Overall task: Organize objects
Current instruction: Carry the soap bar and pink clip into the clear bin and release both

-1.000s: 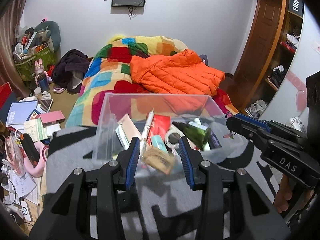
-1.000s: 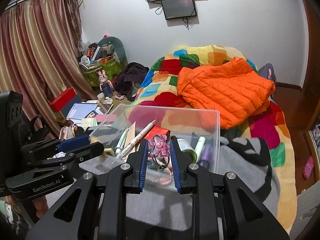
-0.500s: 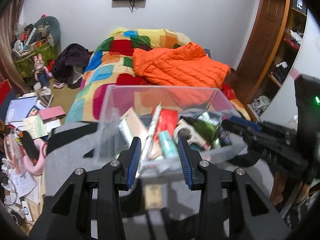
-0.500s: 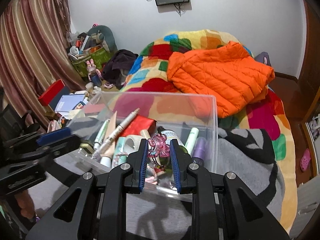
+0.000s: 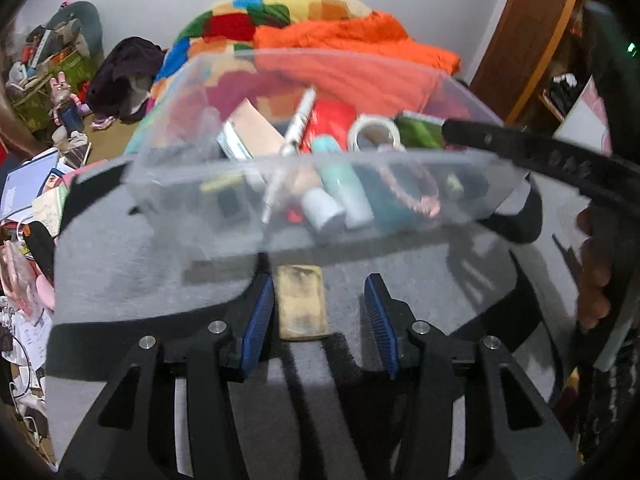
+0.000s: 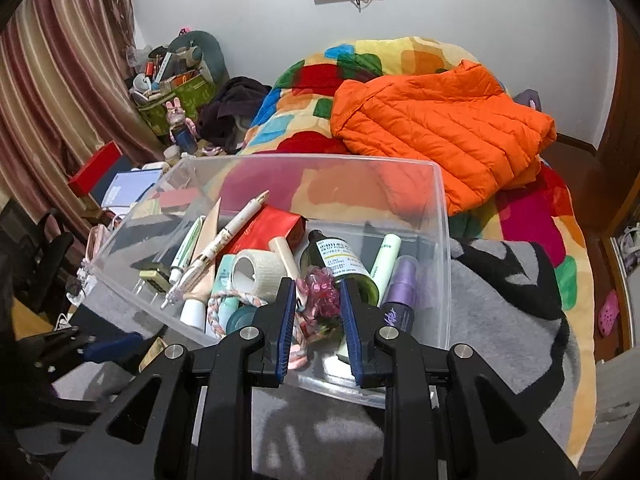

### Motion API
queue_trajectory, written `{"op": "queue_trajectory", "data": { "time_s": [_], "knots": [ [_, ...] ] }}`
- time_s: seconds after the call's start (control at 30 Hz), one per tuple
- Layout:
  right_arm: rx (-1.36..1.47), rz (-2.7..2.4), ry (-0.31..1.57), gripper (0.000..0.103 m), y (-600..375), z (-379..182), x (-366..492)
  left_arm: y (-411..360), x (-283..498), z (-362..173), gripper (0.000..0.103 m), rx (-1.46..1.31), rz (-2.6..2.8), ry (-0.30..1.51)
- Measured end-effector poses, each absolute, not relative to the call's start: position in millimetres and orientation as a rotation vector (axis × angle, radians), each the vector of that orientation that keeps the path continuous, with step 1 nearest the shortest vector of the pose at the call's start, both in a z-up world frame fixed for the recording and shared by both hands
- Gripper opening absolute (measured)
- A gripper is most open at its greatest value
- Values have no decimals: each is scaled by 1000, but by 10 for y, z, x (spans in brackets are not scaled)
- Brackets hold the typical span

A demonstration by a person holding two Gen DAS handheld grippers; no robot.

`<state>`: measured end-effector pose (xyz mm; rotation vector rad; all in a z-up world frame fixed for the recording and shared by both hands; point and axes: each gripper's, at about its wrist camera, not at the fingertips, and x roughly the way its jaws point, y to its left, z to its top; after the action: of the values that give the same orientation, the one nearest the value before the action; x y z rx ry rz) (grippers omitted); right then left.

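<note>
A clear plastic bin [image 6: 440,208] sits on the grey blanket [image 6: 500,300], filled with several tubes, a pen, a tape roll and bottles. My right gripper [image 6: 318,312] is over the bin's near side, its pads against a pink hair clip [image 6: 320,292]; its jaws are starting to open. My left gripper [image 5: 318,316] hangs low in front of the bin [image 5: 360,160], jaws opening. A flat tan packet [image 5: 302,304] lies on the blanket between its pads, close to the left one, with a gap on the right.
An orange jacket [image 6: 440,120] lies on a colourful quilt [image 6: 360,64] behind the bin. Boxes, books and bags [image 6: 120,184] crowd the floor at left. A wooden shelf [image 5: 532,40] stands at right. A hand [image 5: 596,280] holds the right tool.
The left gripper sank in front of the bin and widened; the tan packet, earlier up between its pads, now lies on the blanket. The right gripper lowered the pink clip into the bin.
</note>
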<state>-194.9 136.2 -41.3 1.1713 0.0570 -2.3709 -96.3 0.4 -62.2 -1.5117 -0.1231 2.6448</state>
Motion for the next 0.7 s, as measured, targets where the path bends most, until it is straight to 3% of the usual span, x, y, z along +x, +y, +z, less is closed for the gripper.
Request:
{"op": "queue_trajectory", "data": {
  "time_s": [0.1,0.13,0.17,0.4,0.7],
  "knots": [
    [1162,-2383,47,35,1411,-384,-1915,55,-945,-650,39,-1501,2667,-68],
    [1156,-2386,46,38,1423,-366,-1913,62,-925,-644,28,-1492,2662,-60],
    [1148,-2391,43,39,1443,-344,-1899,60,-910,-647,24,-1492,2655,-61],
    [1108,-2399,5,52,1505,-207,-1815,4,-760,-582,24,-1473,2680,-77],
    [1055,-2388,-19,53,1528,-52,-1637,-25,-661,-11,24,-1271,2756,-126]
  ]
}}
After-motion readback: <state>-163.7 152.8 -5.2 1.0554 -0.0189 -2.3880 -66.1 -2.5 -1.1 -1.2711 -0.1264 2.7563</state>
